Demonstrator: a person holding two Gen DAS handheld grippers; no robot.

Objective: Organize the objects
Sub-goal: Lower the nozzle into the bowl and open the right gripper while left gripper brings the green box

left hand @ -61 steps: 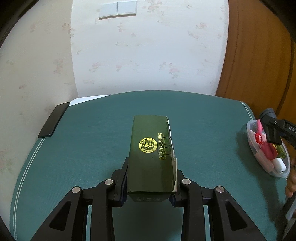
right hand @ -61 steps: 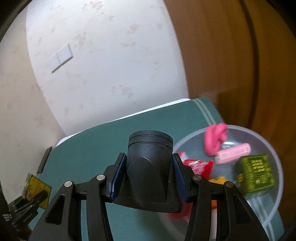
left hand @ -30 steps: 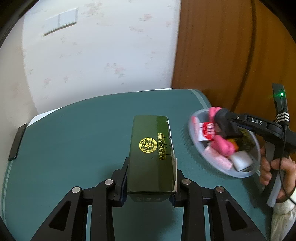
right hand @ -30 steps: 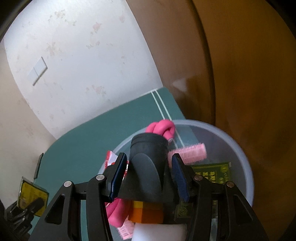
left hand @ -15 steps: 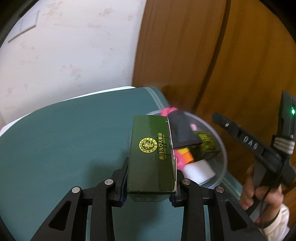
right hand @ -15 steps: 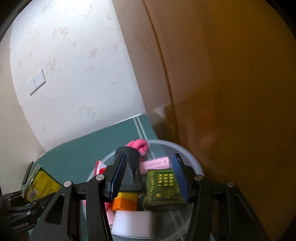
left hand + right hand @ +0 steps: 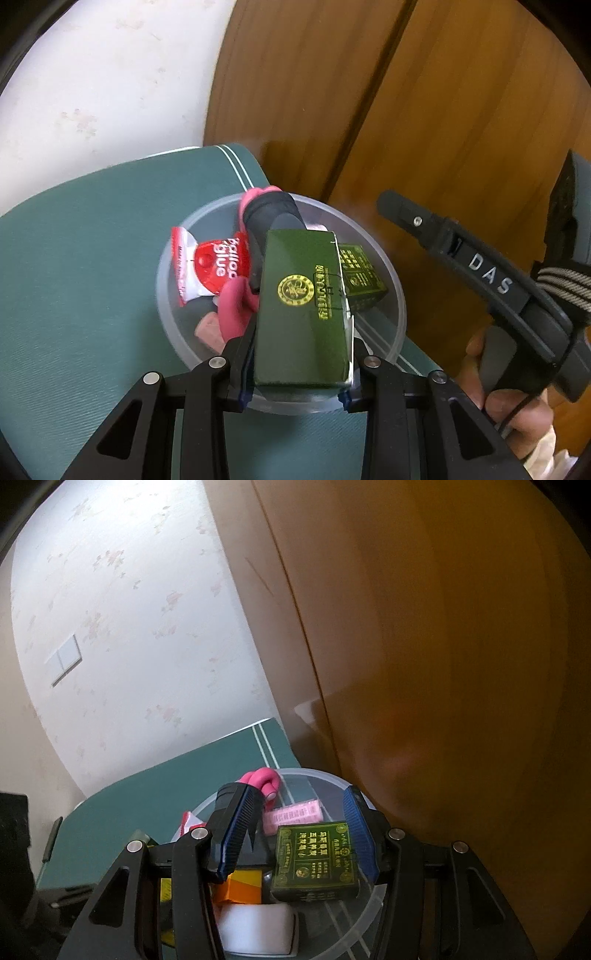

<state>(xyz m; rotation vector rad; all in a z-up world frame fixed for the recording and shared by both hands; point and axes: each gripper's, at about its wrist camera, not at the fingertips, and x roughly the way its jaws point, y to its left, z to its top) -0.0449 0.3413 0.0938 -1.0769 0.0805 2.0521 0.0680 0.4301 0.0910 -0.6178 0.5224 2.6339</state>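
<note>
1. Two grippers meet over one round bowl of clear plastic (image 7: 388, 266), which sits on the worktop's teal ribbed mat (image 7: 81, 280) near its striped corner, close to a glossy brown wooden panel (image 7: 369, 92).
2. Your left gripper (image 7: 301, 391) has its jaws clenched on the dark green rectangular carton with a gold round emblem (image 7: 303, 314); you hold it flat, above the bowl's near half.
3. Your right gripper (image 7: 295, 834) hangs over the same bowl with its ribbed blue pads apart, gripping nothing. Beneath the gap between them lies a smaller green box printed with gold lettering (image 7: 314, 860), resting inside the bowl and touching neither pad.
4. Also in the bowl: a matte black cone-shaped cap (image 7: 273, 214), a red and white glossy glue sachet (image 7: 210, 269), a pink foam curler twisted into a loop (image 7: 262, 779), a pale pink bristled roller (image 7: 295, 814), an orange block (image 7: 240, 890) and a white foam block (image 7: 258, 926).
5. Your hand (image 7: 491, 376) wraps the right gripper's grey handle.
</note>
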